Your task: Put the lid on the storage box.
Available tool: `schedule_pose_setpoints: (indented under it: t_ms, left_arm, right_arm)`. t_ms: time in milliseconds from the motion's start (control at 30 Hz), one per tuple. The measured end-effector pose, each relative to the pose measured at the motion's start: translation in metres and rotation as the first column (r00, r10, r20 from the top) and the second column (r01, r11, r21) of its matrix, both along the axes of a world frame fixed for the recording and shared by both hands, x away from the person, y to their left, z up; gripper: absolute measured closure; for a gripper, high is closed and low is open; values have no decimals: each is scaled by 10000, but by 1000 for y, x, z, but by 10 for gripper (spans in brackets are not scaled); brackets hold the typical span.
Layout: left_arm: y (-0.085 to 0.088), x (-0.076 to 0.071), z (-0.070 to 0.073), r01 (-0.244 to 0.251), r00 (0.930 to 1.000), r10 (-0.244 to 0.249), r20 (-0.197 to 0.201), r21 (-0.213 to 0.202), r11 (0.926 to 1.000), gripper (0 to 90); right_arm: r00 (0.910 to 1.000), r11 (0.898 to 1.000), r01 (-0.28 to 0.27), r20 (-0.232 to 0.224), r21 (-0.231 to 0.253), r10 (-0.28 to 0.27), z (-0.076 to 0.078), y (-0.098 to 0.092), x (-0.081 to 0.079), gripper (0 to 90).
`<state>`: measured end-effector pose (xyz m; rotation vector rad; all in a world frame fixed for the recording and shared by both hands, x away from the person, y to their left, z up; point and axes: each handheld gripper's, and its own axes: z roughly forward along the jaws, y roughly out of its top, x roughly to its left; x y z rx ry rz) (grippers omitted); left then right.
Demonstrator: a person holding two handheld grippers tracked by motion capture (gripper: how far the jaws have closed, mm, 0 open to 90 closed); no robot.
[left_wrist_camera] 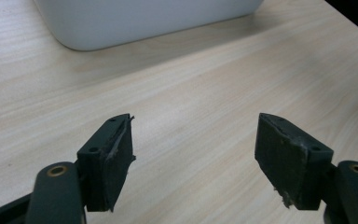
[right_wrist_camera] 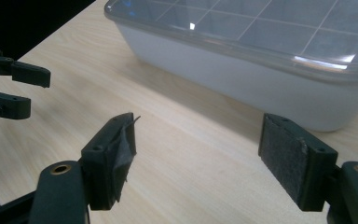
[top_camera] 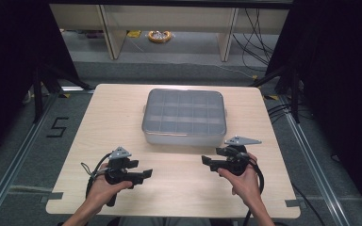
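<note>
- Box (top_camera: 184, 117): a pale grey plastic case with a clear lid, set at the middle of the tabletop (top_camera: 108, 122), nearer the far edge than the near one. Lid is on; a grid of compartments shows through it.
- Left gripper (top_camera: 146, 173): held in the person's left hand (top_camera: 104, 187) over the near left part of the tabletop, jaws pointing toward the middle. Jaws spread wide, nothing between them.
- In the left gripper view, bare wood lies between the two black pads (left_wrist_camera: 112, 158); the box's white wall (left_wrist_camera: 135, 21) sits at the top of the view, well apart from the jaw tips.
- Right gripper (top_camera: 207, 162): held in the person's right hand (top_camera: 245, 181) over the near right part of the tabletop, just short of the box's near right corner, jaws pointing toward the left gripper. Jaws spread wide, empty.
- In the right gripper view, the box's near wall and lid rim (right_wrist_camera: 242, 70) run across the top, near but not touching the pads (right_wrist_camera: 291, 158). The left gripper's open jaws show at the left edge.
- Both grippers stand apart from each other and from the box.
- A trailing cable (top_camera: 88, 176) loops from the left gripper toward the near left edge.
</note>
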<state>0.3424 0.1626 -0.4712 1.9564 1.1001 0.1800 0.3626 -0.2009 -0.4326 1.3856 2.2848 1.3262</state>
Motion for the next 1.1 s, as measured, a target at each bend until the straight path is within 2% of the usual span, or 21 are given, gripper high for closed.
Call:
schedule_pose_setpoints:
  t_ms: [33,67,100,133,167,333,400,500,533,567,600,667,700,767,800,833,933,1000,1033,1067,1100]
  left_arm:
    - [0,-2,-1,140,9999,-140,5,118,9998,273]
    - [-1,-3,-2,54,10000,-55,80,150,9999,272]
    - [0,-5,-3,123,9998,-129,157,381,9992,273]
    - [0,-6,-4,147,9997,-156,197,447,9989,273]
    - [0,-7,-5,78,9998,-85,183,374,9993,272]
    - [2,-13,-11,256,9994,-270,235,578,9980,267]
    - [2,-15,-14,147,9996,-161,214,609,9980,259]
    - [3,-20,-18,346,9990,-368,261,795,9962,246]
    - [2,-22,-19,340,9989,-360,294,681,9971,238]
    - [2,-23,-20,326,9991,-345,247,707,9970,220]
    - [2,-25,-21,205,9994,-221,251,643,9977,208]
    - [2,-27,-24,322,9989,-347,309,753,9966,207]
    - [3,-29,-24,362,9990,-380,222,771,9964,205]
    - [2,-32,-26,416,9985,-446,312,903,9950,200]
    - [3,-33,-26,558,9979,-587,289,911,9943,198]
    - [3,-34,-26,523,9982,-547,252,890,9947,195]
    - [2,-38,-27,504,9981,-533,306,893,9947,190]
    - [2,-40,-27,591,9971,-640,415,1089,9923,190]
    - [2,-42,-27,721,9958,-781,471,1176,9904,191]
    - [1,-44,-27,738,9958,-792,457,1092,9913,191]
    - [0,-45,-28,779,9953,-840,478,1181,9899,191]
  right_arm:
    - [9995,9997,-175,268,-189,180,-1,-2,1,285]
    - [10000,10000,-5,-29,2,5,-2,-1,-3,284]
    - [9993,9996,-243,284,-155,247,-3,-2,-1,284]
    - [10000,10000,-52,75,-34,52,-4,-1,-4,284]
    - [9995,9993,-221,219,-286,227,-5,-3,-3,283]
    - [9996,9996,-267,84,-80,268,-9,-2,-10,283]
    - [9991,9991,-388,152,-189,391,-11,-4,-11,282]
    - [9991,9989,-435,-1,-178,435,-14,-5,-15,282]
    - [9990,9989,-437,106,-190,439,-15,-5,-16,281]
    - [9991,9995,-314,-269,50,315,-16,-3,-20,278]
    - [9987,9985,-506,18,-228,506,-17,-6,-19,278]
    - [9982,9981,-587,62,-178,588,-20,-6,-23,277]
    - [9985,9985,-527,-169,-115,525,-20,-6,-25,274]
    - [9980,9979,-634,15,-162,634,-22,-8,-26,269]
    - [9983,9987,-499,-291,76,501,-23,-6,-31,262]
    - [9975,9974,-709,-14,-143,708,-24,-8,-30,256]
    - [9973,9983,-558,-469,164,565,-28,-6,-37,232]
    - [9970,9969,-778,-53,-138,778,-31,-9,-38,223]
    - [9961,9962,-869,-153,-31,869,-33,-8,-39,217]
    - [9959,9969,-780,-452,66,782,-34,-6,-44,206]
    - [9958,9958,-910,-83,-116,909,-36,-8,-43,204]
